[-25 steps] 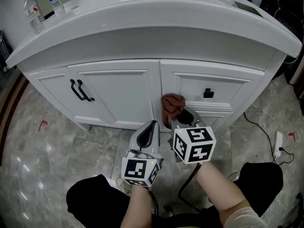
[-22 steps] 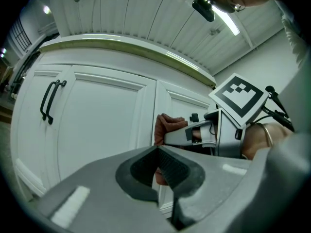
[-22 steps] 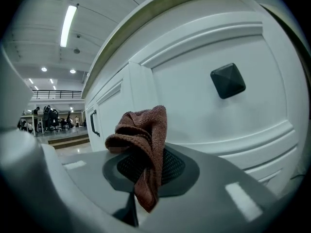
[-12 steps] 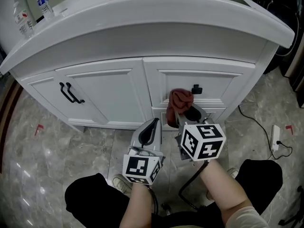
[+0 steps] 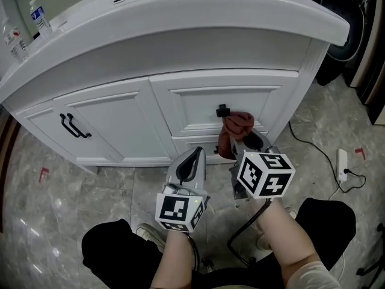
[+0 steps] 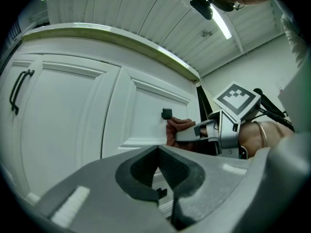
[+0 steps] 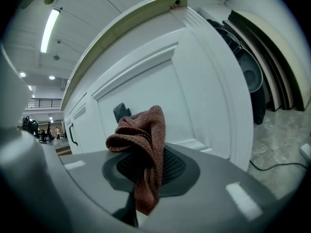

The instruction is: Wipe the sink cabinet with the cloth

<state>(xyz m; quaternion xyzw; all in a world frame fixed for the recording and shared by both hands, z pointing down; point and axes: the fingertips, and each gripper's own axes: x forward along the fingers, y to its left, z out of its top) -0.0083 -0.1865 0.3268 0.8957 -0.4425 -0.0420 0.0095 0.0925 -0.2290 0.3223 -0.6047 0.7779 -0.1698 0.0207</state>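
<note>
Rightward along the upper drawer front (image 5: 186,104) is where the cloth (image 5: 239,124) has gone: a second ago it sat left of the black drawer knob (image 5: 222,110), near the stile beside the doors, and now it is just right of the knob and a little below it. The right gripper (image 7: 145,171) has its jaws clamped on this rust-red knitted cloth; a bunched fold stands up past the tips and a short tail hangs below, so the cloth's long axis runs roughly up and down. From the left gripper view the bunched part appears to press on the white panel of the sink cabinet (image 5: 120,119), though actual contact is hard to confirm. The cloth lies straight ahead of the right claw, between its tips and the drawer face, so the wipe depends on that hand alone. It is clearly the nearer one. The left gripper (image 6: 160,161) hangs lower and to the left, back from the cabinet, its jaws closed together with nothing between them. To the cloth's right there is only a narrow strip of drawer panel and the cabinet's end stile before the corner, so I judge a further rightward stroke would be short. The lower drawer (image 5: 192,144) beneath and the doors with their pull handles (image 5: 73,127) well to the left offer more surface.
</note>
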